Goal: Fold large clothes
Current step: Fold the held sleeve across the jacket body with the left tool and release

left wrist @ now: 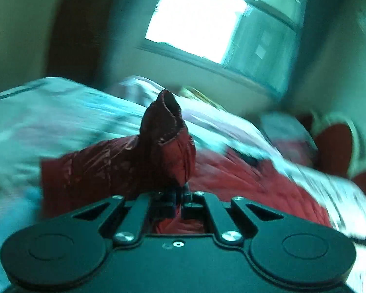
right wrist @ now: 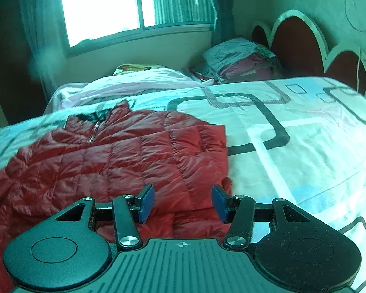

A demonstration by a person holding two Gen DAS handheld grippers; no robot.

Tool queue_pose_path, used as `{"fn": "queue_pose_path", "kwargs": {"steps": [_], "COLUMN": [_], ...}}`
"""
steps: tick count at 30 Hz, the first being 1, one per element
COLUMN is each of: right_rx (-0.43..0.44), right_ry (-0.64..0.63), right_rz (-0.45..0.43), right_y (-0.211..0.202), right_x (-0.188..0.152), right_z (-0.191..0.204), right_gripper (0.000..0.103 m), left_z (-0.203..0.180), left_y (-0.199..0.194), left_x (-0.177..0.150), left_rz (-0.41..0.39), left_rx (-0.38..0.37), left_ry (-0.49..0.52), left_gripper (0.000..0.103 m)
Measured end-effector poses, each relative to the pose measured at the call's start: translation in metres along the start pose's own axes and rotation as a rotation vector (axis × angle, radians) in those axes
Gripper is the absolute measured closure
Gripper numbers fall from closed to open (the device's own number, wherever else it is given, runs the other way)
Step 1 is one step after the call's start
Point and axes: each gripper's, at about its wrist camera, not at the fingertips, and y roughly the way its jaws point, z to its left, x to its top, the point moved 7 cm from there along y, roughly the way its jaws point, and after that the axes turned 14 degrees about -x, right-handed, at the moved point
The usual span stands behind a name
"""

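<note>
The left tool [left wrist: 180, 196] is pinching the red jacket's sleeve [left wrist: 163, 146], lifting it for folding; the right tool [right wrist: 183, 204] is hovering spread over the jacket [right wrist: 124, 151] on the bed [right wrist: 292, 146].

Motion-blurred bedspread [left wrist: 61, 112] and window [left wrist: 195, 17]

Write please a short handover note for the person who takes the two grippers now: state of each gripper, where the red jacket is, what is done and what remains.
Left gripper: shut on the sleeve of the red jacket, lifted off the bed; its cuff sticks up past the fingers.
Right gripper: open, holding nothing, hovering above the jacket's lower right part.
Jacket: lies front up on the patterned bedspread, zipped, collar toward the window.
Done: one sleeve picked up. No finished fold shows.
Left: probably lay that sleeve across the body, fold the other side, then fold the body in half. The left view is blurred, so check the grip.
</note>
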Motion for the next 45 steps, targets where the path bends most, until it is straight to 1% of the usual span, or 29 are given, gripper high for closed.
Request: {"fn": "queue_pose_path", "kwargs": {"steps": [4,9,13,14,15,16,17,18,19,20,21,22,23,24,25,27,28,29,31,32,34,36,37,38,39,41,43,44,45], "right_rx": [0.017,0.024,0.008,0.005,0.004,0.007,0.009,0.009,0.007,0.011,0.038,0.076,0.116,0.149,0.175,0.222,0.239,0.255,0.278,0.277,0.282,0.282,0.293,0.305,0.296,0.293,0.284,0.265,0.245], "right_ry": [0.042,0.085,0.122,0.134,0.143,0.146,0.147,0.146,0.147,0.156,0.167,0.17,0.17,0.166,0.16,0.146,0.14,0.139,0.125,0.12,0.125,0.115,0.099,0.082,0.081,0.082,0.072,0.06,0.038], "right_rz": [-0.003,0.003,0.02,0.026,0.032,0.035,0.036,0.038,0.04,0.032,0.014,0.016,0.028,0.04,0.049,0.086,0.103,0.121,0.168,0.193,0.229,0.265,0.278,0.291,0.271,0.216,0.123,0.105,0.115], "right_y": [-0.001,0.002,0.007,0.008,0.009,0.009,0.009,0.01,0.01,0.009,0.006,0.005,0.006,0.008,0.011,0.022,0.03,0.038,0.056,0.064,0.078,0.087,0.091,0.092,0.091,0.079,0.055,0.051,0.054], "right_x": [0.011,0.018,0.018,0.018,0.018,0.018,0.019,0.019,0.019,0.02,0.022,0.023,0.024,0.025,0.025,0.026,0.025,0.025,0.022,0.021,0.02,0.018,0.016,0.014,0.015,0.022,0.03,0.029,0.023], "right_z": [-0.014,-0.036,-0.06,-0.065,-0.07,-0.074,-0.076,-0.077,-0.077,-0.077,-0.075,-0.07,-0.062,-0.054,-0.046,-0.026,-0.018,-0.01,0.008,0.016,0.029,0.039,0.042,0.045,0.043,0.035,0.023,0.02,0.02], "right_gripper": [0.05,0.05,0.05,0.05,0.05,0.05,0.05,0.05,0.031,0.018,0.013,0.013,0.013,0.014,0.021,0.032,0.034,0.035,0.035,0.035,0.035,0.035,0.061,0.082,0.087,0.087,0.087,0.087,0.087], "left_z": [-0.071,-0.137,-0.176,-0.181,-0.188,-0.194,-0.2,-0.203,-0.207,-0.208,-0.206,-0.201,-0.191,-0.174,-0.157,-0.113,-0.088,-0.069,-0.04,-0.03,-0.015,-0.009,-0.011,-0.011,-0.011,-0.015,-0.016,-0.014,-0.011], "left_y": [0.063,0.114,0.141,0.147,0.154,0.164,0.167,0.168,0.164,0.154,0.143,0.132,0.118,0.106,0.095,0.073,0.065,0.061,0.06,0.062,0.07,0.078,0.083,0.088,0.086,0.085,0.08,0.084,0.088], "left_x": [-0.019,-0.049,-0.073,-0.082,-0.09,-0.098,-0.107,-0.113,-0.116,-0.115,-0.111,-0.106,-0.101,-0.095,-0.089,-0.075,-0.068,-0.064,-0.056,-0.054,-0.051,-0.054,-0.054,-0.056,-0.057,-0.059,-0.061,-0.066,-0.074], "left_rz": [0.113,0.222,0.29,0.322,0.352,0.371,0.385,0.396,0.387,0.354,0.324,0.305,0.289,0.266,0.233,0.156,0.137,0.128,0.121,0.126,0.142,0.17,0.185,0.196,0.198,0.192,0.182,0.205,0.244], "left_rx": [-0.084,-0.165,-0.24,-0.259,-0.281,-0.297,-0.301,-0.291,-0.283,-0.265,-0.254,-0.264,-0.274,-0.257,-0.217,-0.099,-0.043,-0.007,0.053,0.067,0.073,0.051,0.044,0.042,0.039,0.027,0.019,0.019,0.031], "left_ry": [0.082,0.174,0.229,0.242,0.254,0.266,0.279,0.296,0.319,0.34,0.345,0.334,0.309,0.274,0.249,0.22,0.19,0.168,0.154,0.149,0.131,0.125,0.135,0.147,0.153,0.171,0.193,0.191,0.191], "left_gripper": [0.1,0.1,0.1,0.1,0.098,0.093,0.072,0.055,0.045,0.028,0.027,0.033,0.051,0.064,0.068,0.069,0.069,0.069,0.071,0.071,0.071,0.075,0.075,0.075,0.075,0.075,0.073,0.073,0.073]}}
